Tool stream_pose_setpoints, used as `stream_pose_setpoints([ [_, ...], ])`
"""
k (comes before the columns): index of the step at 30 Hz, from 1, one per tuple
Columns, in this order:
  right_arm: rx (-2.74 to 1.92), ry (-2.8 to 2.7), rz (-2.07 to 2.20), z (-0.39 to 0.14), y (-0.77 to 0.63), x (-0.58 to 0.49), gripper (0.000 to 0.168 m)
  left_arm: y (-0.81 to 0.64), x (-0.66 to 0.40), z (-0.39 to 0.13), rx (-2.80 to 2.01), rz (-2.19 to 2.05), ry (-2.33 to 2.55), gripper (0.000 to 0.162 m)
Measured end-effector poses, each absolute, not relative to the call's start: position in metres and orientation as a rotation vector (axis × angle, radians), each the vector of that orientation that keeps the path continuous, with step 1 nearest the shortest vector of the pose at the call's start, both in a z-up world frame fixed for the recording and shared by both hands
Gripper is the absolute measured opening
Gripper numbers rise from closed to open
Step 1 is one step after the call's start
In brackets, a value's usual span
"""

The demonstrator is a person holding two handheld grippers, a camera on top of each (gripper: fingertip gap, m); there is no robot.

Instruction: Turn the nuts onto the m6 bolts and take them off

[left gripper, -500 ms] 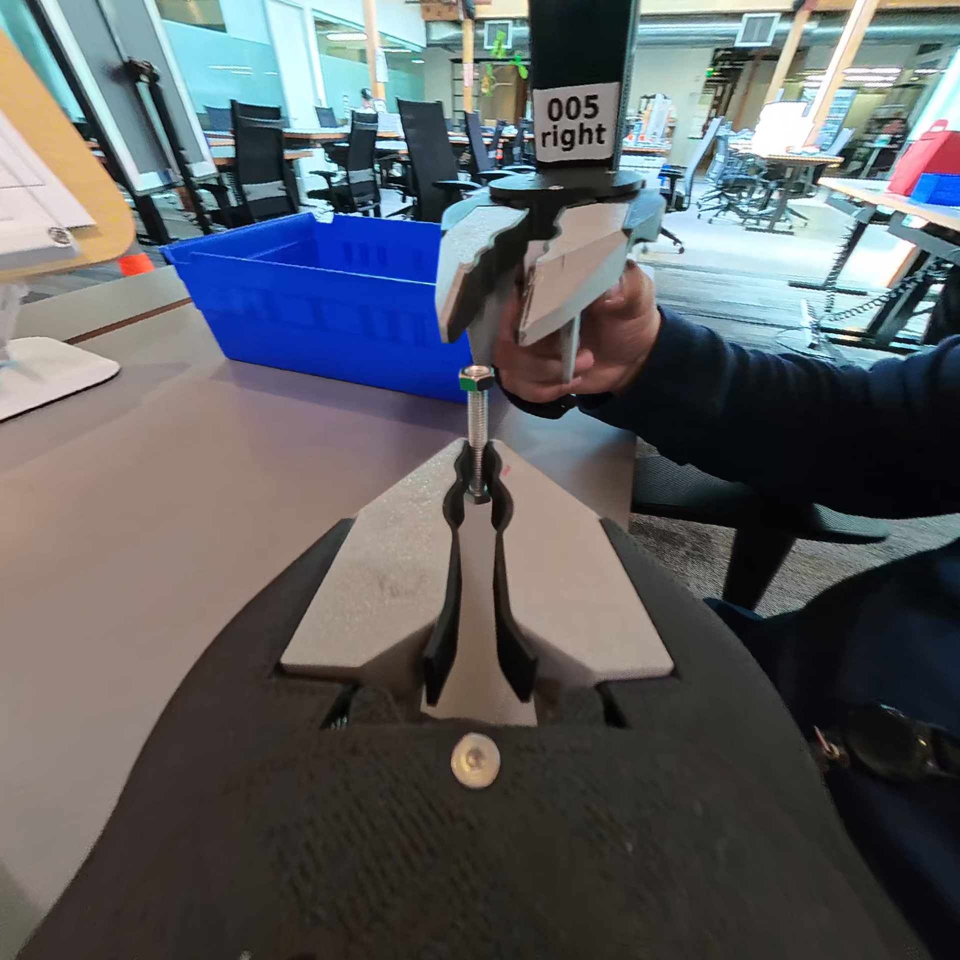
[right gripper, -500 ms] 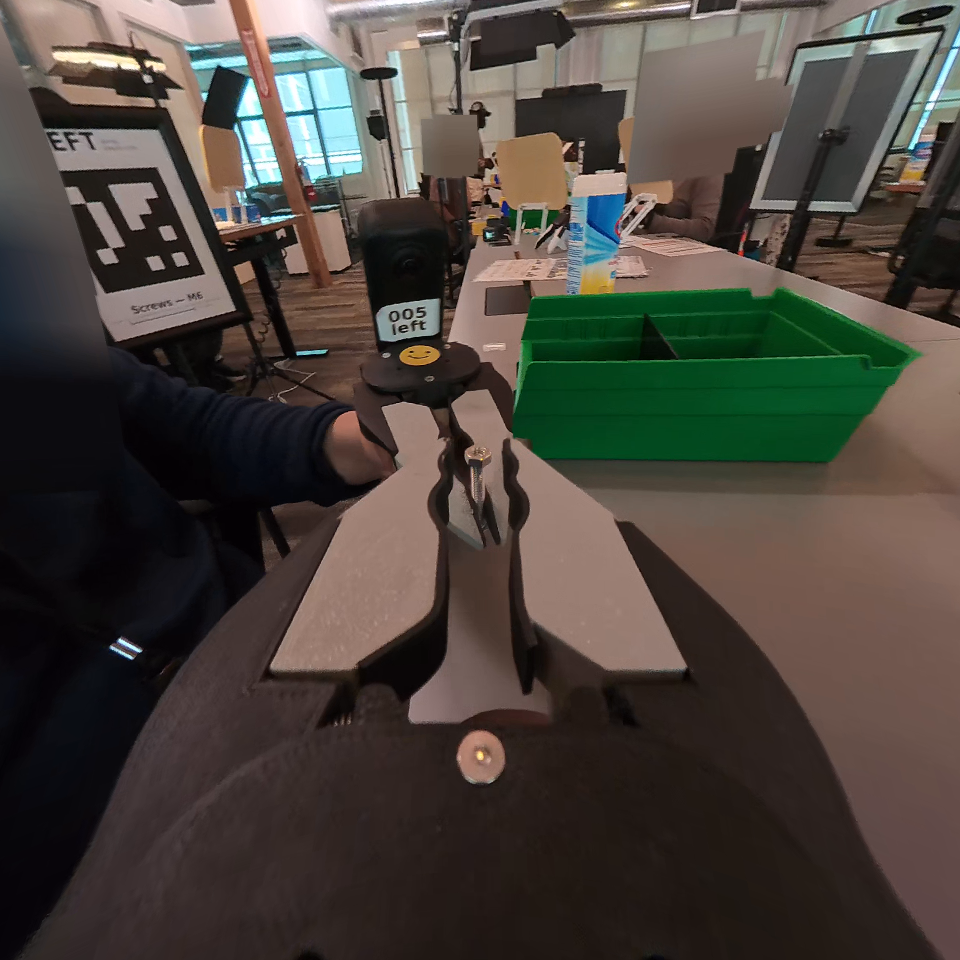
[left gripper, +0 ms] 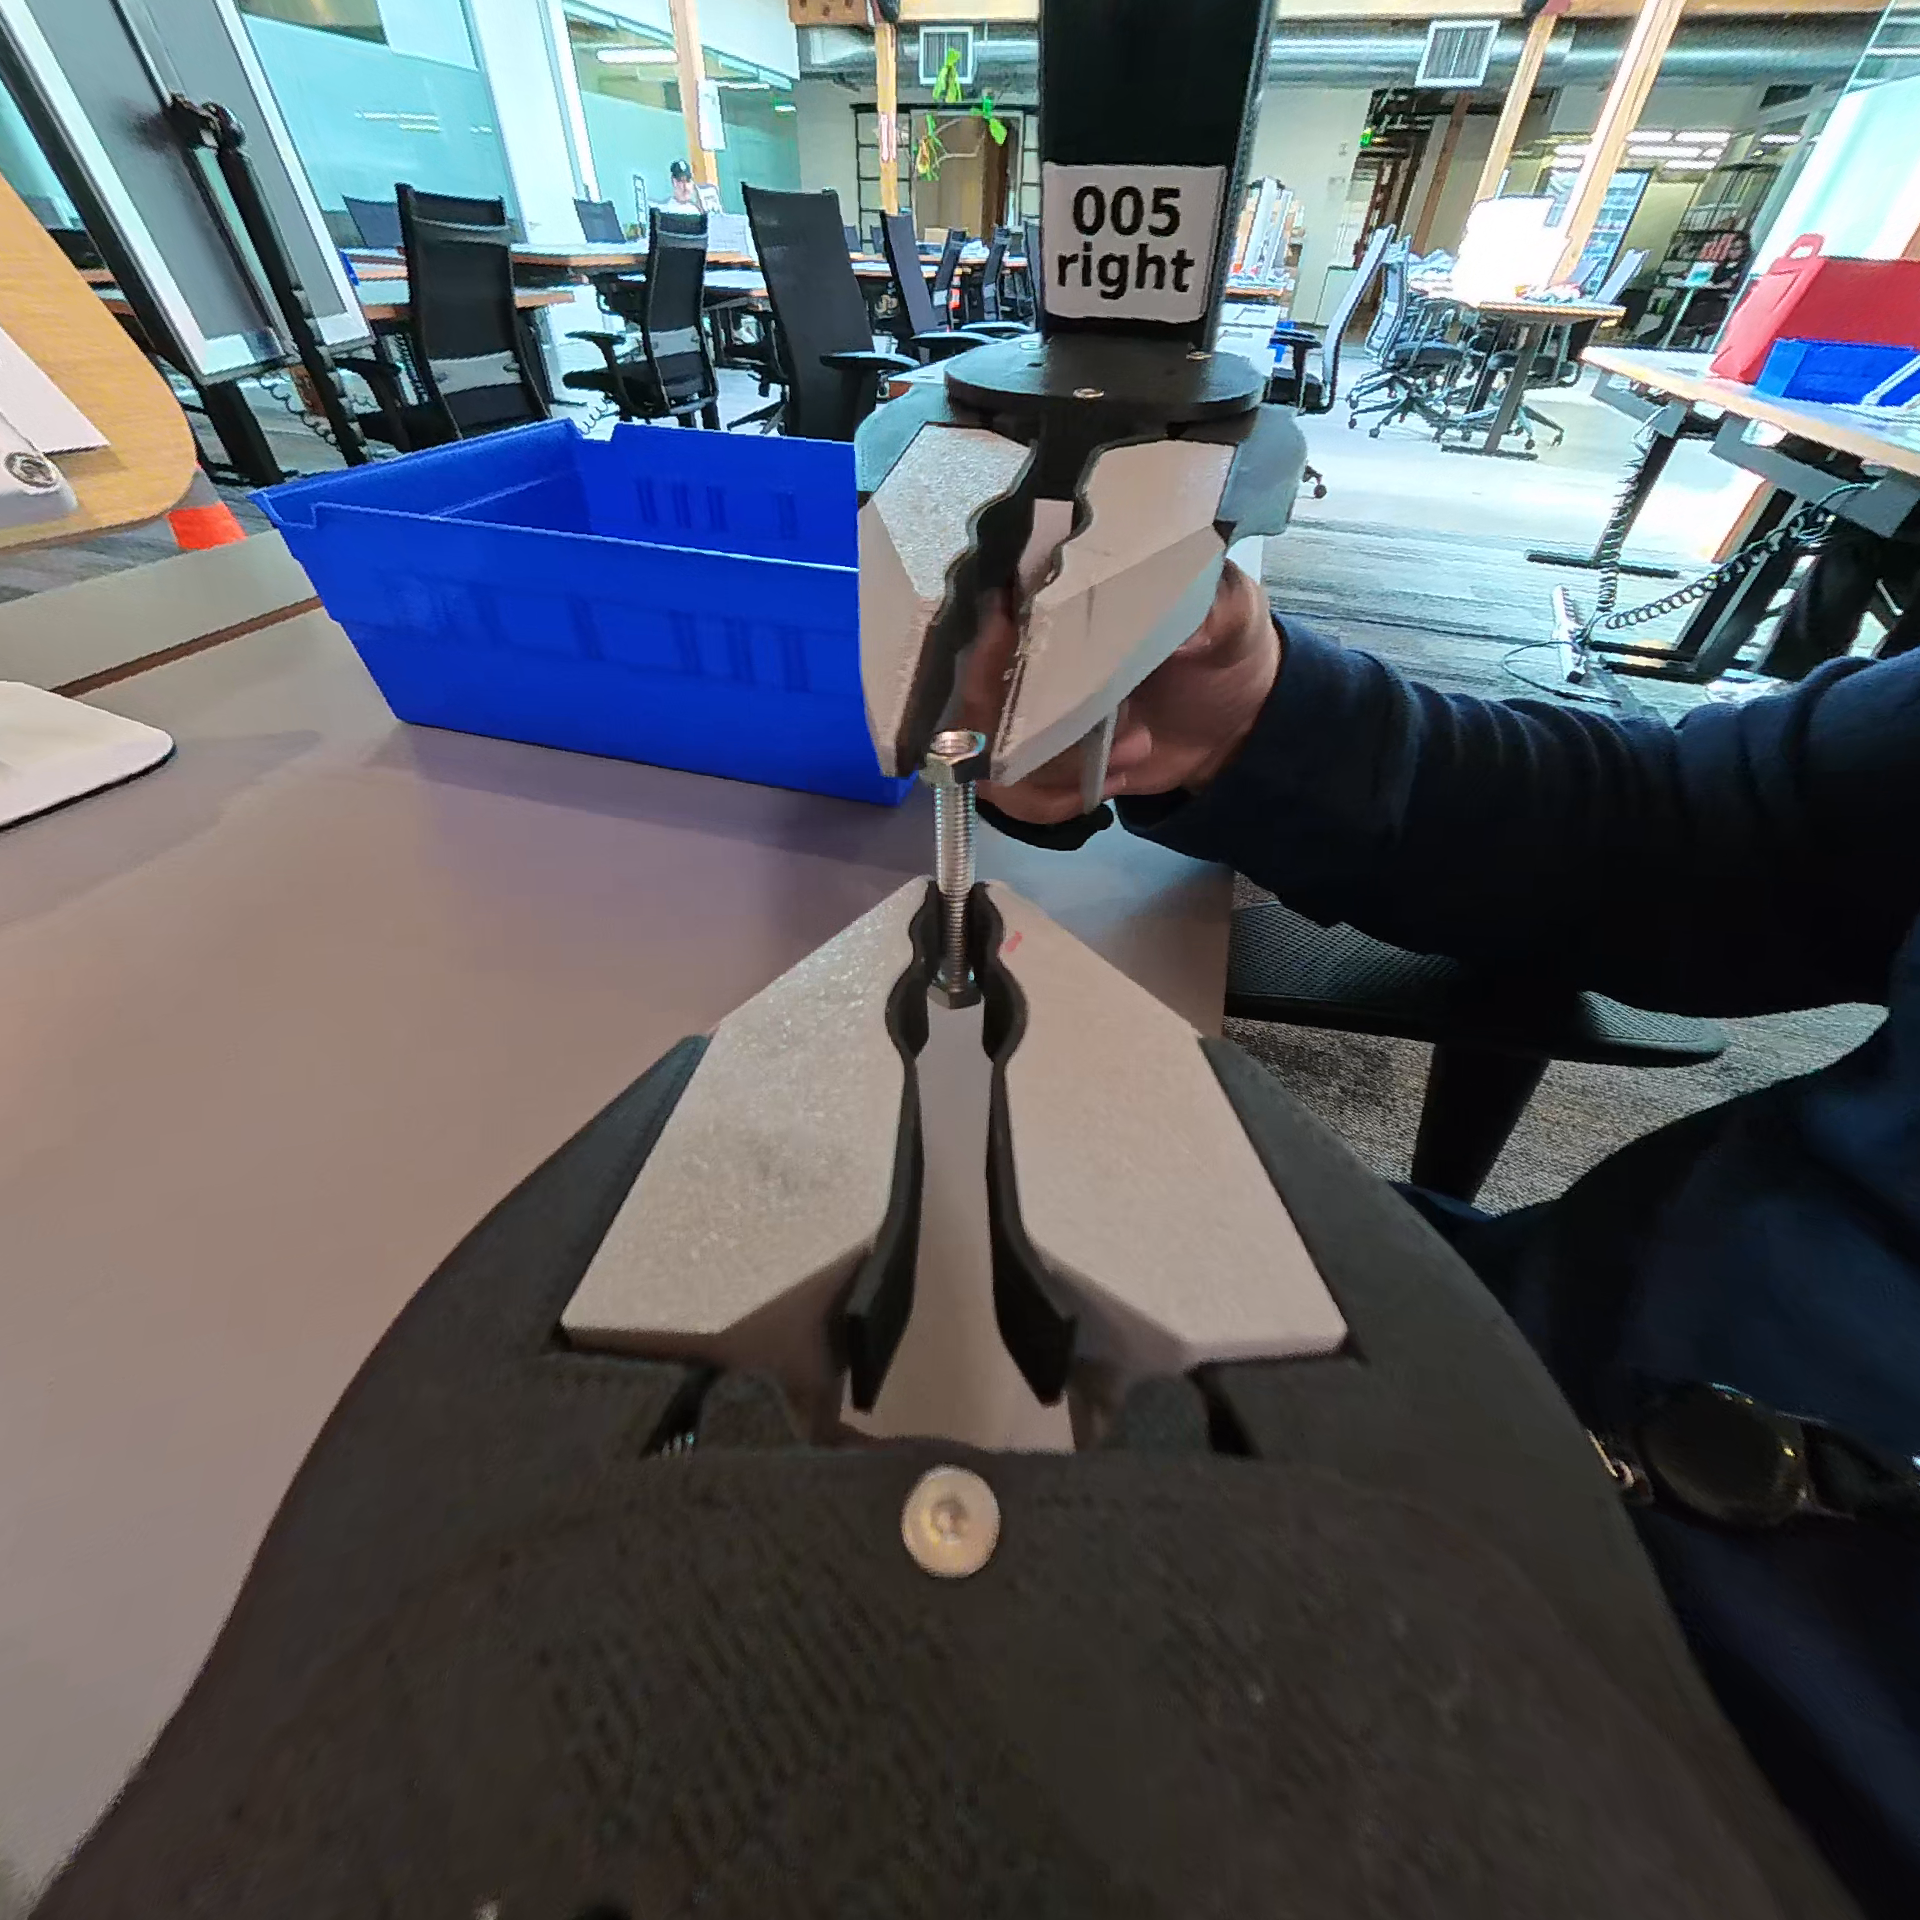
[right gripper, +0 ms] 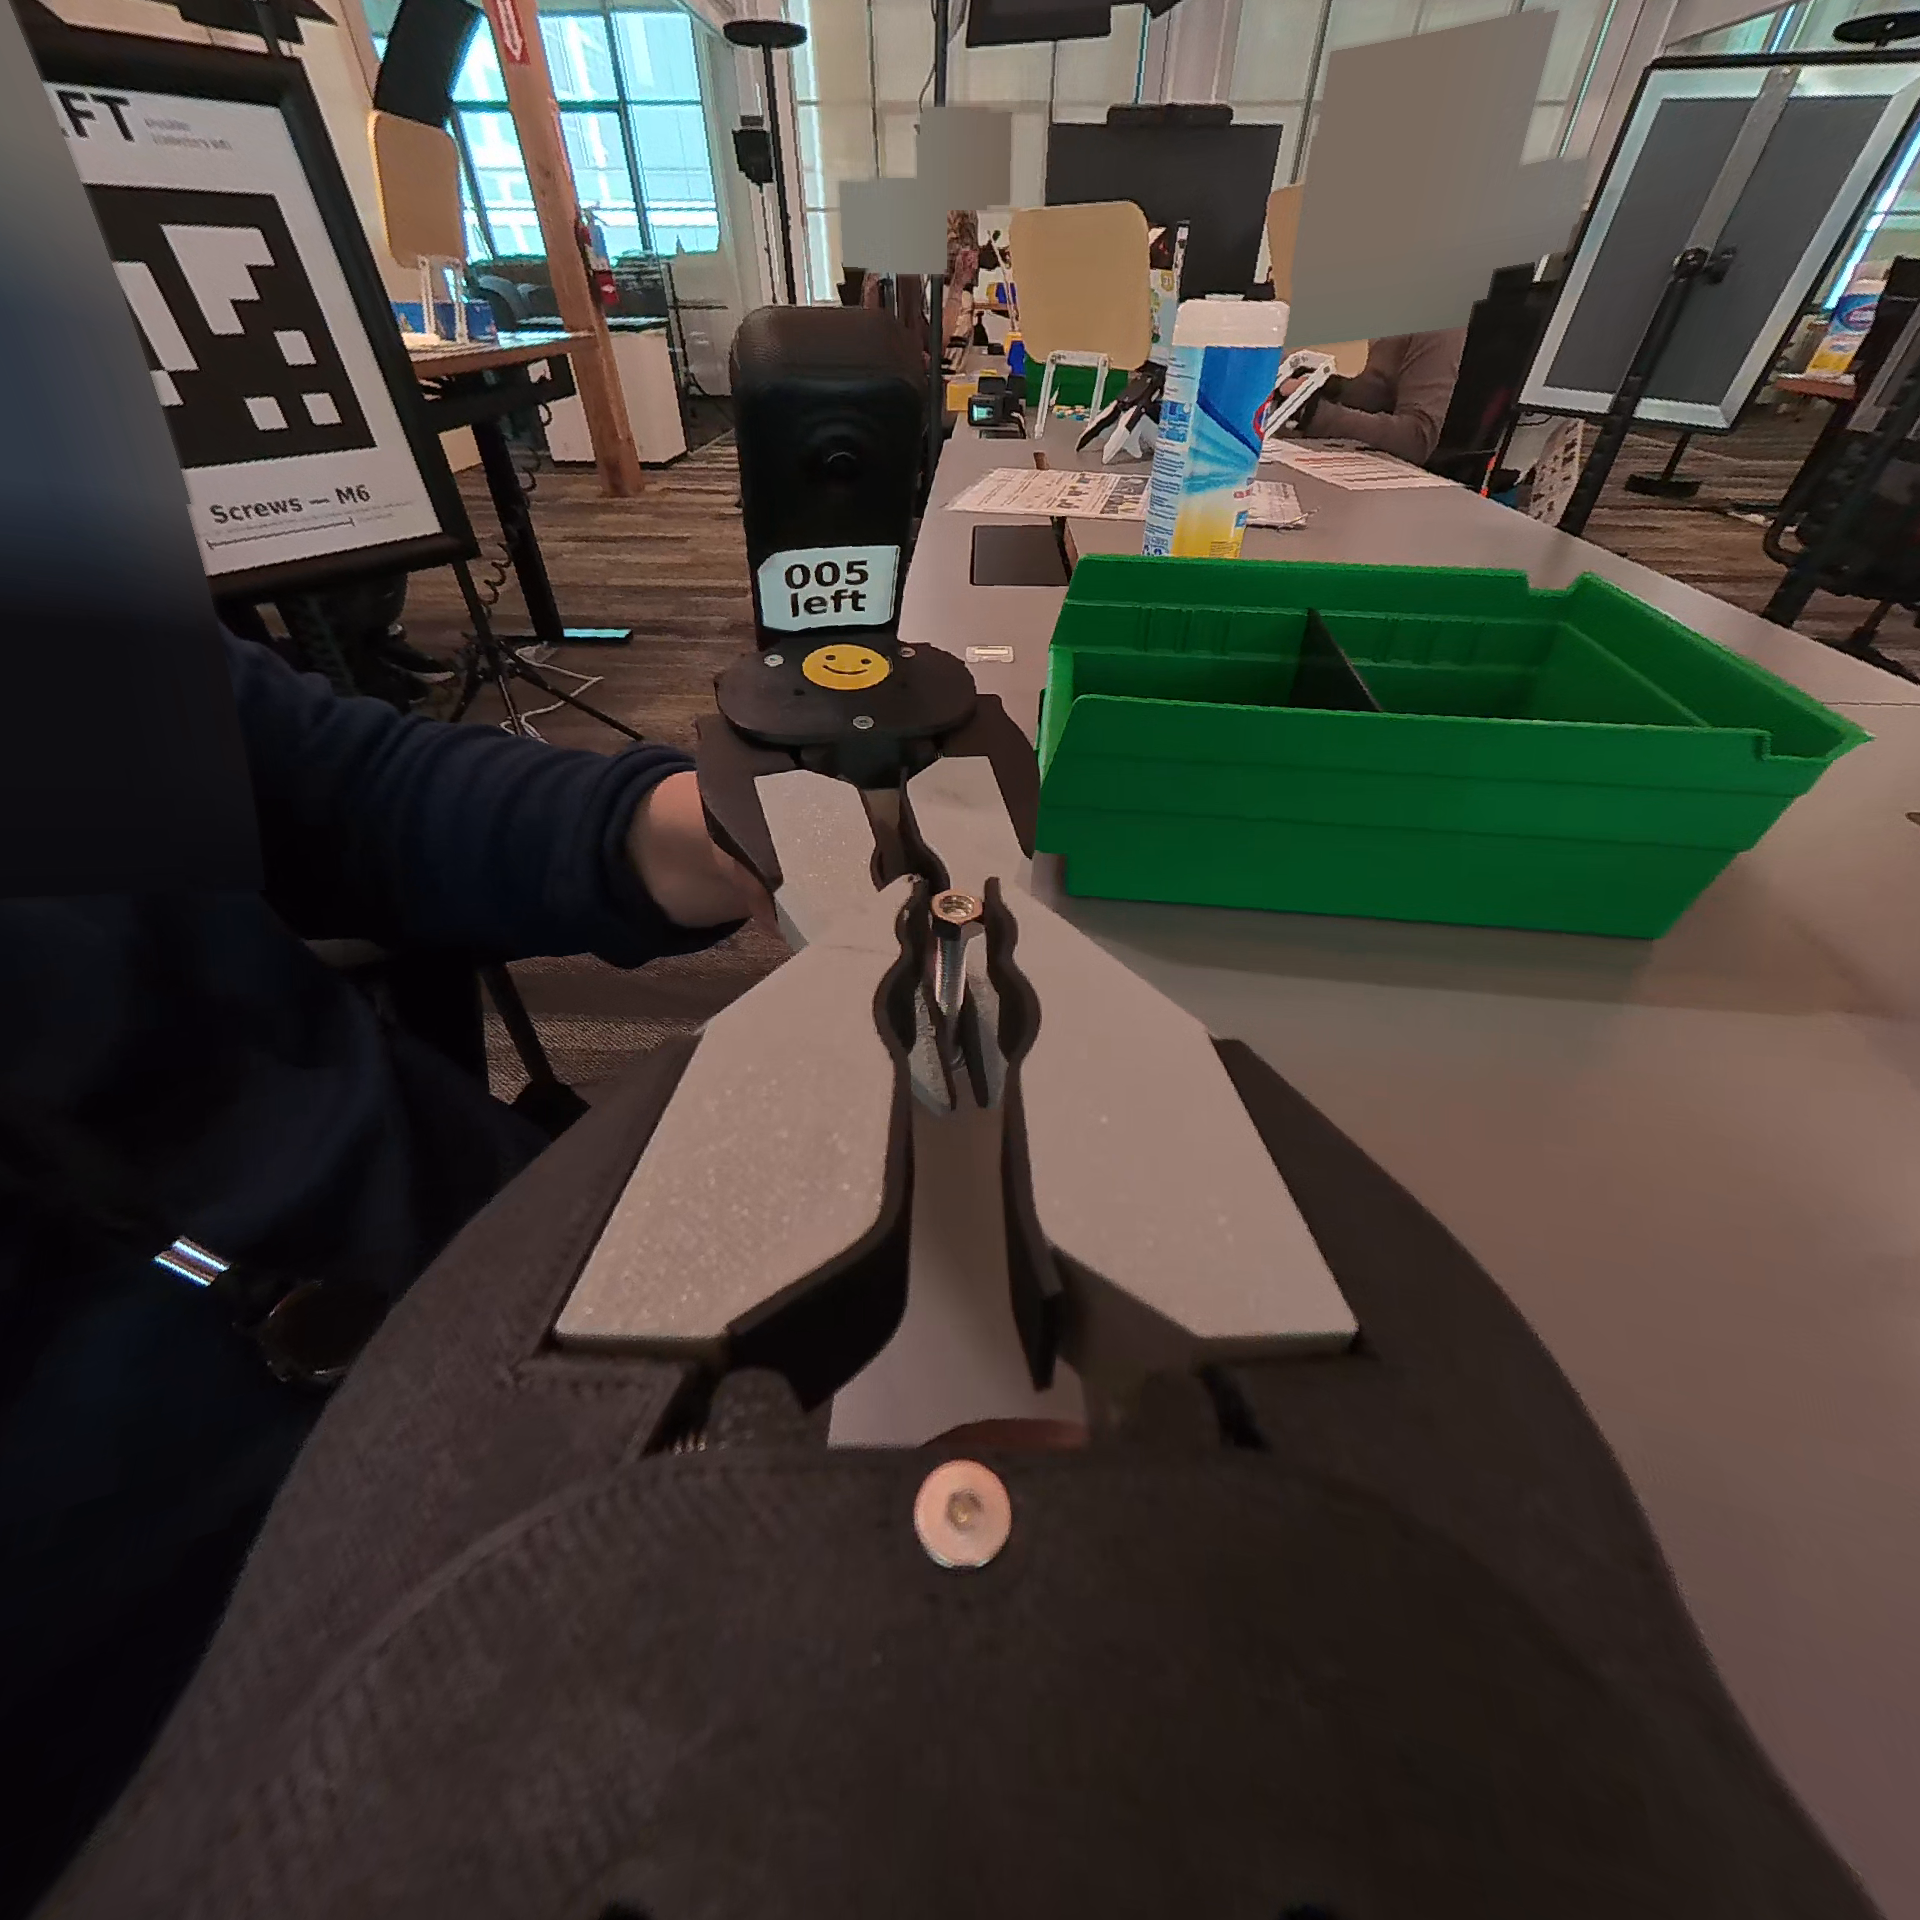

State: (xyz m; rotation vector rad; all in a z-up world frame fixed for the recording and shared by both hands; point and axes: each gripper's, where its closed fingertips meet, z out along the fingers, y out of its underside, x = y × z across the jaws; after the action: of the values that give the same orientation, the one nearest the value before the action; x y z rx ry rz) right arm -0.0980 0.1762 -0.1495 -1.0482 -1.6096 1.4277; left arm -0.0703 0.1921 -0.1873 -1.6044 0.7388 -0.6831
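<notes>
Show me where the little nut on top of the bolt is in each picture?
Left wrist view: the nut sits just above the middle, atop the upright bolt, at the right gripper's fingertips.
Right wrist view: the nut is near the middle, between the near fingertips.
Shared landmark: the bolt, gripped at its lower end by the left gripper.

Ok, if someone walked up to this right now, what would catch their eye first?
Probably the silver threaded bolt held between the two grippers: the left gripper clamps its head end, while the right gripper closes on the silver hex nut at its far tip. After that, the bright blue plastic bin behind them on the grey table, and the green divided bin in the right wrist view.
</notes>
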Motion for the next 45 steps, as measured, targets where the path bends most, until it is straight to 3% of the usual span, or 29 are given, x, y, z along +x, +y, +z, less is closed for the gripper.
stream_pose_setpoints([
  [15,-1.251,-1.419,1.295,-0.163,0.203,-0.121,0.007,0.226,-0.099,-0.201,-1.721,-0.334,0.479,0.003],
  [29,-1.075,-1.480,1.498,-0.135,0.191,-0.093,0.016,0.204,-0.080,-0.182,-1.617,-0.564,0.632,0.003],
  [45,-1.063,-1.578,1.444,-0.148,0.178,-0.099,0.028,0.203,-0.083,-0.186,-1.636,-0.577,0.650,0.003],
])
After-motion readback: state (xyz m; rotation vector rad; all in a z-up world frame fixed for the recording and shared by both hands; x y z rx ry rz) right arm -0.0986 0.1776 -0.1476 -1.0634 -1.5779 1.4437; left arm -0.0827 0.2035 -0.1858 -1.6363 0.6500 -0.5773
